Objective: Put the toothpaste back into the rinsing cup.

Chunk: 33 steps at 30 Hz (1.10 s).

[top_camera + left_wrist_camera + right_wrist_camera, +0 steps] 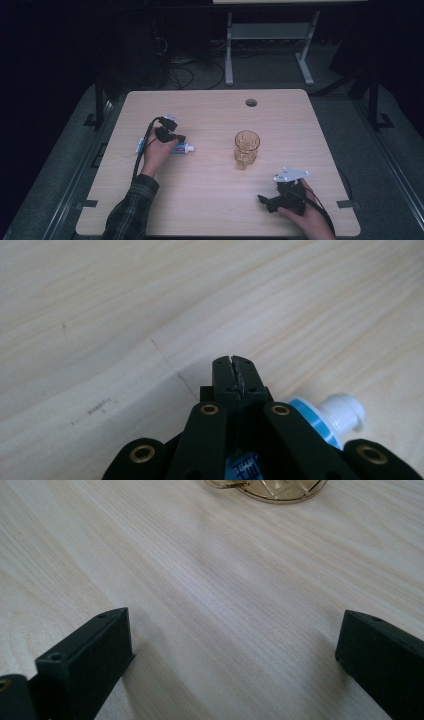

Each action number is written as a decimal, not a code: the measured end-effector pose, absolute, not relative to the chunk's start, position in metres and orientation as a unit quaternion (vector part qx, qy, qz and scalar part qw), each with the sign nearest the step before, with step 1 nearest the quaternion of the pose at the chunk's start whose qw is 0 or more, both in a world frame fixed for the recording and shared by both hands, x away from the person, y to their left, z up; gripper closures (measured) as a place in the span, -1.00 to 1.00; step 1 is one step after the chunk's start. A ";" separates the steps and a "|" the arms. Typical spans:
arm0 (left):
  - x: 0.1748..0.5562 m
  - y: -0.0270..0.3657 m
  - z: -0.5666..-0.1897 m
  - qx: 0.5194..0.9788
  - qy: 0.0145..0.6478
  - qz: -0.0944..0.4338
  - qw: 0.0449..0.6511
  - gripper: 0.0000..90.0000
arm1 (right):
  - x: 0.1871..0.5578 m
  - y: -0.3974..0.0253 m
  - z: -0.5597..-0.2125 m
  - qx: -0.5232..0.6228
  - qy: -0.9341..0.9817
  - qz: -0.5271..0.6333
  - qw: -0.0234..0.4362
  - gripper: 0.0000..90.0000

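2 grippers: left gripper [176, 138] jaws closed over toothpaste tube [186, 148]; right gripper [264, 200] jaws apart.

left claw [176, 138] over toothpaste tube [184, 148], amber glass [246, 148] apart

Ahead of my right gripper [263, 200] the bare table [210, 200] lies open up to the amber glass [246, 148]. Under my left gripper [181, 137], the toothpaste tube [320, 417] blocks any descent.

The table [215, 200] is light wood with thin lines, the tube [320, 422] is white and blue with a white cap, the cup [247, 148] is see-through gold with a diamond pattern, and the sleeve [131, 212] is dark checked.
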<state>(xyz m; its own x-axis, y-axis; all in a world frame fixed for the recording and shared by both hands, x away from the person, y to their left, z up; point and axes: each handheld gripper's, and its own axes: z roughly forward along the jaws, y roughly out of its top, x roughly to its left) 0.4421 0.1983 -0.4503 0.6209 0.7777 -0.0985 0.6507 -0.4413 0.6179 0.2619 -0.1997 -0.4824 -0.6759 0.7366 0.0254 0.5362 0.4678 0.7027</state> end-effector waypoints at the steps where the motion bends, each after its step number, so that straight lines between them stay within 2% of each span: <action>1: 0.437 0.199 -0.450 0.846 0.420 0.099 0.315 1.00 | 0.262 -0.200 -0.482 0.377 0.845 0.352 0.142 -0.98; 33: 0.366 0.219 -0.446 0.858 0.399 0.099 0.309 1.00 | 0.261 -0.199 -0.482 0.376 0.845 0.352 0.141 -0.98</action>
